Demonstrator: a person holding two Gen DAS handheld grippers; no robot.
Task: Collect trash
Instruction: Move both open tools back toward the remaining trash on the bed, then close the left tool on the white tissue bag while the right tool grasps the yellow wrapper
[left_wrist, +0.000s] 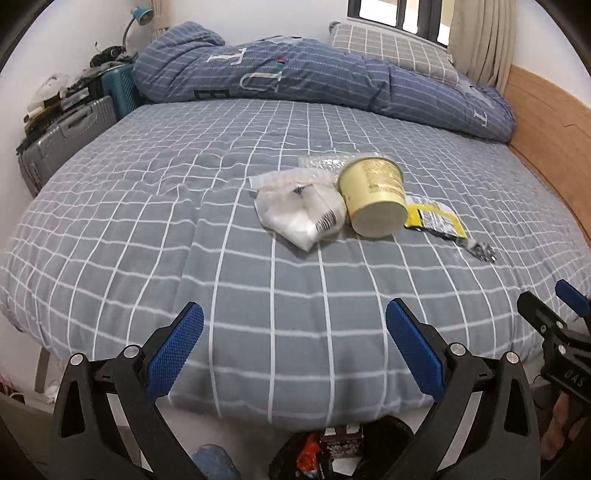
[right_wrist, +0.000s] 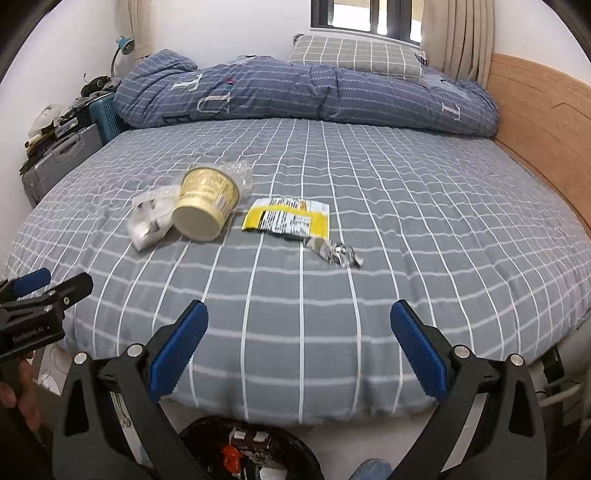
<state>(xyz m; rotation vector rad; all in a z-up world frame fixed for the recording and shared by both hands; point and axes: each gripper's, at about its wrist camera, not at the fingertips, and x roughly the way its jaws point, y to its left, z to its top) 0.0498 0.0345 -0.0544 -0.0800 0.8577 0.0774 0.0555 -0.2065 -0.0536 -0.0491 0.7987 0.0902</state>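
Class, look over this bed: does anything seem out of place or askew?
Yes. Litter sits mid-bed: a yellow cup tipped on its side, a white plastic bag touching it, a clear wrapper behind, a flattened yellow packet and crumpled foil. Nothing looks spilled.

The near half of the bed (right_wrist: 295, 314) lies bare between its front edge and the trash, giving open passage from the front. Mid-bed, a cup (right_wrist: 207, 210) on its side touches a white bag (right_wrist: 147, 221) at its left, while a yellow wrapper (right_wrist: 288, 219) and a foil scrap (right_wrist: 338, 254) lie apart to its right with bare sheet between. A quilt (right_wrist: 314, 92) blocks the far side, a headboard (right_wrist: 546, 147) walls the right, and suitcases (right_wrist: 62, 158) crowd the left edge.
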